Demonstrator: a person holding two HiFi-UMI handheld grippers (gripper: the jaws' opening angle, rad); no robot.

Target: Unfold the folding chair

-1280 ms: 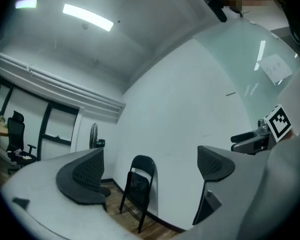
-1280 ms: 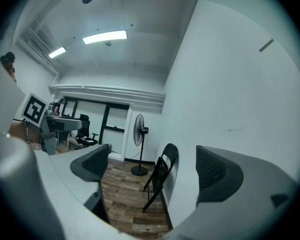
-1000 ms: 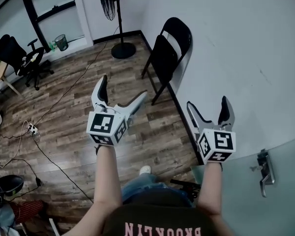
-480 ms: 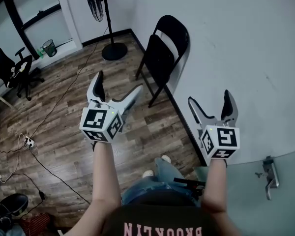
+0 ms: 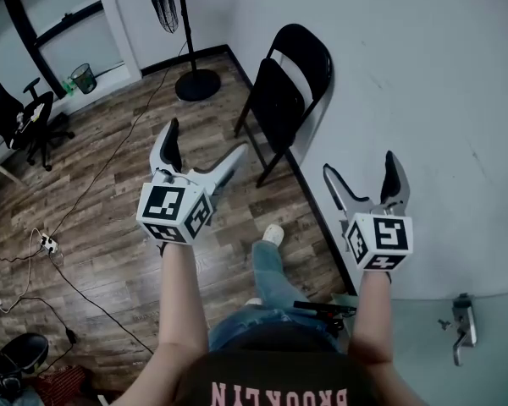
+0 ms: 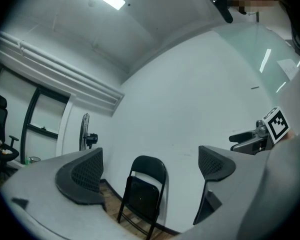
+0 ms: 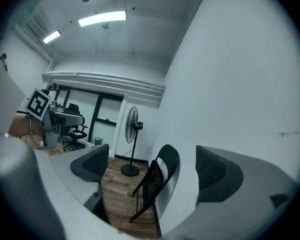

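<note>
the white wall (image 5: 423,74) runs along your right, with wood floor (image 5: 110,193) to its left. the black folding chair (image 5: 275,108) stands folded against that wall, near the pedestal fan (image 5: 196,85) and well apart from your tools. your left gripper (image 5: 205,146) and right gripper (image 5: 361,172) both have jaws spread, empty.

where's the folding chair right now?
Head view, upper centre: the folding chair stands folded against the white wall, just right of the pedestal fan.
</note>
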